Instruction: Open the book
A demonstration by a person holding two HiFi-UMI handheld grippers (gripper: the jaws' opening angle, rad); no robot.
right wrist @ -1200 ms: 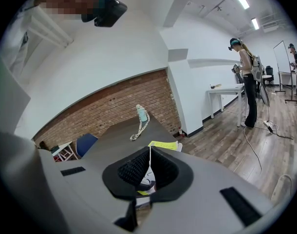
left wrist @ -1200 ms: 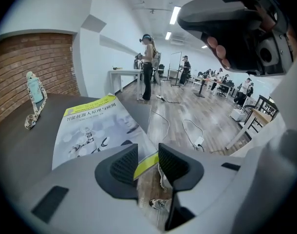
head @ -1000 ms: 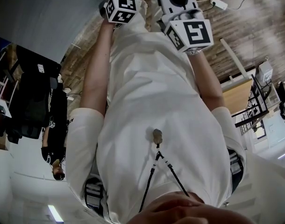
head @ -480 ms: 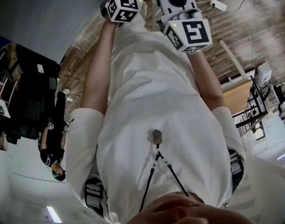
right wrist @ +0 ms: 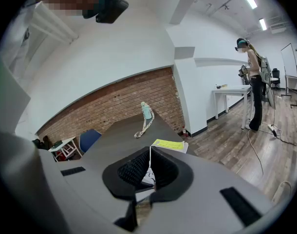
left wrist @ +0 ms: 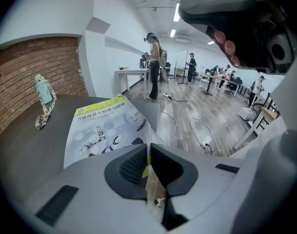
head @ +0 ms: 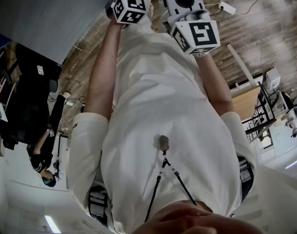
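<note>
The book (left wrist: 107, 126) lies on the dark table (left wrist: 31, 150); its pale cover has a yellow-green band along the far edge. My left gripper (left wrist: 148, 152) is at the book's right edge, and its jaws are closing on the thin edge of the cover, which stands between the pads. In the right gripper view the book (right wrist: 170, 145) shows just past my right gripper (right wrist: 150, 162), which is shut on a thin white edge of it. The head view shows only the marker cubes of the left gripper (head: 130, 9) and right gripper (head: 197, 34), not the jaws.
A small teal bottle with a patterned lanyard (left wrist: 44, 99) stands on the table by the brick wall (right wrist: 114, 104). A blue chair (right wrist: 90, 139) sits beyond the table. Cables and a power strip (left wrist: 205, 141) lie on the wood floor; people stand further back.
Both marker cubes stay at the top of the head view. The person in black at the left edge has moved down and to the left.
</note>
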